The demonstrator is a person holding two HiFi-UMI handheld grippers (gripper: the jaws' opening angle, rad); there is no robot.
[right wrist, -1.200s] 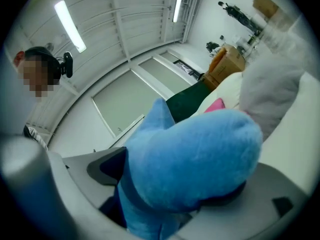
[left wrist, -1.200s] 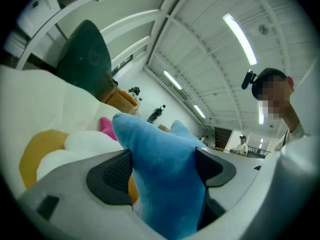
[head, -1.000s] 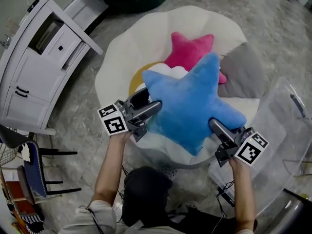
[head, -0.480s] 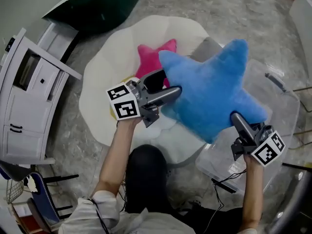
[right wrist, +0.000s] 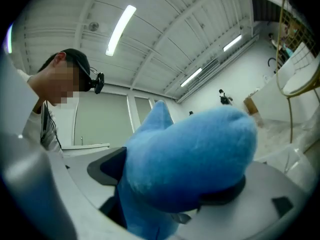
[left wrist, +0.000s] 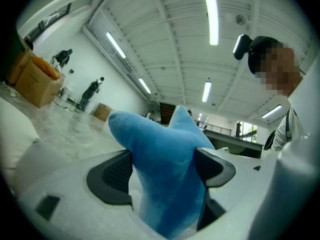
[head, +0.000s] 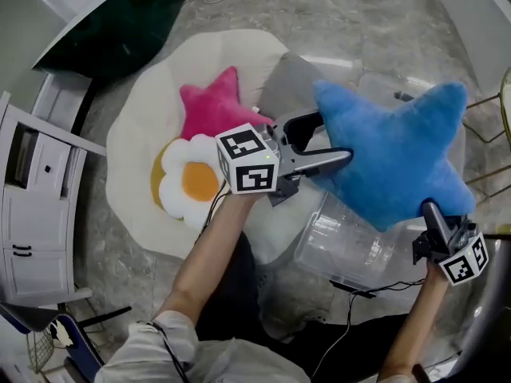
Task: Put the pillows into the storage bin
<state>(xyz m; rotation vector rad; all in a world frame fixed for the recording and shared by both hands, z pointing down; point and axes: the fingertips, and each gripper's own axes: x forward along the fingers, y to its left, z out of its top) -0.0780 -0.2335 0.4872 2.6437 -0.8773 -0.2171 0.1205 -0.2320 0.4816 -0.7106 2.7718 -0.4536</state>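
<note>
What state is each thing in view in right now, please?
blue star pillow: held aloft over the storage bin.
left gripper: shut on the blue star pillow.
right gripper: shut on the blue star pillow.
storage bin: lid off, no pillow seen inside.
pink star pillow: lying on the white cushion.
flower pillow: lying on the white cushion.

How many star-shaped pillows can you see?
2. The blue star pillow is held over the clear storage bin; the pink star pillow lies on the white cushion. Others may be hidden underneath.
</note>
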